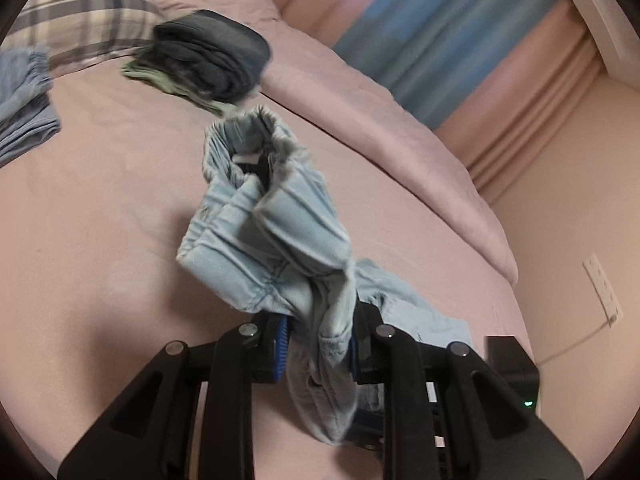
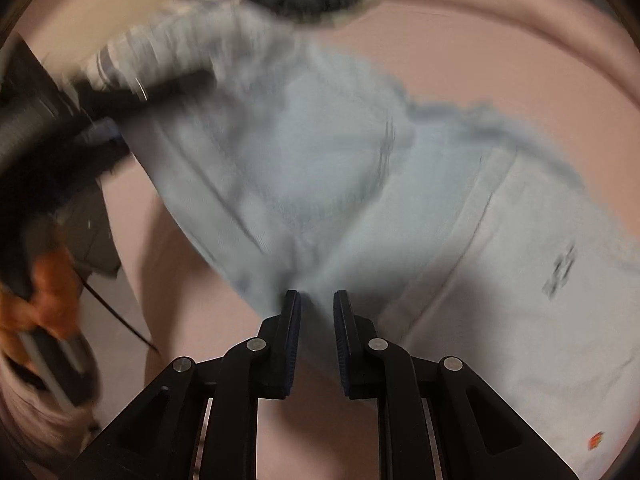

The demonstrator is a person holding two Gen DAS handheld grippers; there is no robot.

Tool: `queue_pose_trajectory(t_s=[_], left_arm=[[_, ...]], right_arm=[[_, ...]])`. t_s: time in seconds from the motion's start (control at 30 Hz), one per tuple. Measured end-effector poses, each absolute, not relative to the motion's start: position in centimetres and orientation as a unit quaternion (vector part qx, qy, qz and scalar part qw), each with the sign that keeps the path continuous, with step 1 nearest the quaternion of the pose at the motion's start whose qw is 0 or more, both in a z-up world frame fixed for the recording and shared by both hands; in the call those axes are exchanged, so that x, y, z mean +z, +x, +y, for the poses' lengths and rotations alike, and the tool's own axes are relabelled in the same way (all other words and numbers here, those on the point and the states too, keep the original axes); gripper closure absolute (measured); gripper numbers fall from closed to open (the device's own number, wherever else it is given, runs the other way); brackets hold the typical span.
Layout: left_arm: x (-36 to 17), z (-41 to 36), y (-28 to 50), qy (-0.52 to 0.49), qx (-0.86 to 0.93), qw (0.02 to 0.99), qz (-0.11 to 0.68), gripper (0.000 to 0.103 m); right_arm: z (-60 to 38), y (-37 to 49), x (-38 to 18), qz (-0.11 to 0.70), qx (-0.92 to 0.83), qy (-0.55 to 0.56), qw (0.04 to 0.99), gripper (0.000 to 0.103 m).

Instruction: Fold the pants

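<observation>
Light blue denim pants (image 1: 276, 232) hang bunched above a pink bed (image 1: 100, 220). My left gripper (image 1: 320, 344) is shut on a thick fold of the pants, near the waistband. In the right wrist view the pants (image 2: 320, 168) spread out, blurred by motion, partly lying on the bed (image 2: 500, 64). My right gripper (image 2: 317, 300) has its jaws slightly apart at the edge of the cloth, with no clear grip showing. The left gripper's black body (image 2: 80, 120) shows at the left of that view, holding the pants.
A dark folded garment pile (image 1: 208, 56) lies on the bed near a plaid pillow (image 1: 84, 12). Another blue garment (image 1: 24, 104) lies at the left. A pink duvet (image 1: 360, 100) runs along the far side. Curtains (image 1: 460, 40) and a wall socket (image 1: 602, 292) are at right.
</observation>
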State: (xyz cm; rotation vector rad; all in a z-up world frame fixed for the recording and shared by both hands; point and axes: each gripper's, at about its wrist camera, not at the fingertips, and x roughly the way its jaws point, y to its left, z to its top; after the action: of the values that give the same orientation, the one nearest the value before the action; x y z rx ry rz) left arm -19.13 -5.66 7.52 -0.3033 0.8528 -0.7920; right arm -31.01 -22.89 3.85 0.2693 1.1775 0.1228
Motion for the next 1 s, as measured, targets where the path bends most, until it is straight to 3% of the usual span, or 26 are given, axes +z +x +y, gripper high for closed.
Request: queue_pose_trajectory(t_s=[0.2, 0.27, 0.33, 0.4, 0.57, 0.67, 0.87, 1.0], left_arm=[[9.8, -8.3, -21.0, -0.086, -0.391, 0.837, 0.372, 0.081], [10.2, -9.2, -21.5, -0.073, -0.399, 0.836, 0.37, 0.081], [10.6, -10.1, -22.0, -0.063, -0.409, 0.834, 0.365, 0.081], [11.0, -11.4, -22.8, -0.05, -0.421, 0.83, 0.362, 0.081], [11.0, -15.0, -25.1, -0.005, -0.453, 0.817, 0.357, 0.081], [10.4, -16.9, -26.3, 0.02, -0.468, 0.808, 0.359, 0.081], [7.3, -20.8, -28.3, 0.09, -0.48, 0.79, 0.371, 0.08], [5.2, -22.9, -29.4, 0.145, -0.485, 0.773, 0.382, 0.076]], right_arm=[[-25.5, -33.6, 7.4, 0.48, 0.074, 0.21, 0.849, 0.086], [-26.9, -34.6, 8.5, 0.454, 0.058, 0.228, 0.859, 0.076], [-28.9, -35.7, 9.2, 0.429, 0.028, 0.253, 0.867, 0.058], [-30.5, -36.8, 9.3, 0.412, 0.011, 0.284, 0.866, 0.055], [-32.9, -39.4, 8.1, 0.369, 0.009, 0.379, 0.849, 0.05], [-34.9, -41.1, 6.4, 0.319, 0.026, 0.471, 0.822, 0.041], [-37.0, -43.6, 0.5, 0.183, 0.087, 0.682, 0.703, 0.032], [-37.0, -43.9, -0.2, 0.148, 0.102, 0.719, 0.671, 0.027]])
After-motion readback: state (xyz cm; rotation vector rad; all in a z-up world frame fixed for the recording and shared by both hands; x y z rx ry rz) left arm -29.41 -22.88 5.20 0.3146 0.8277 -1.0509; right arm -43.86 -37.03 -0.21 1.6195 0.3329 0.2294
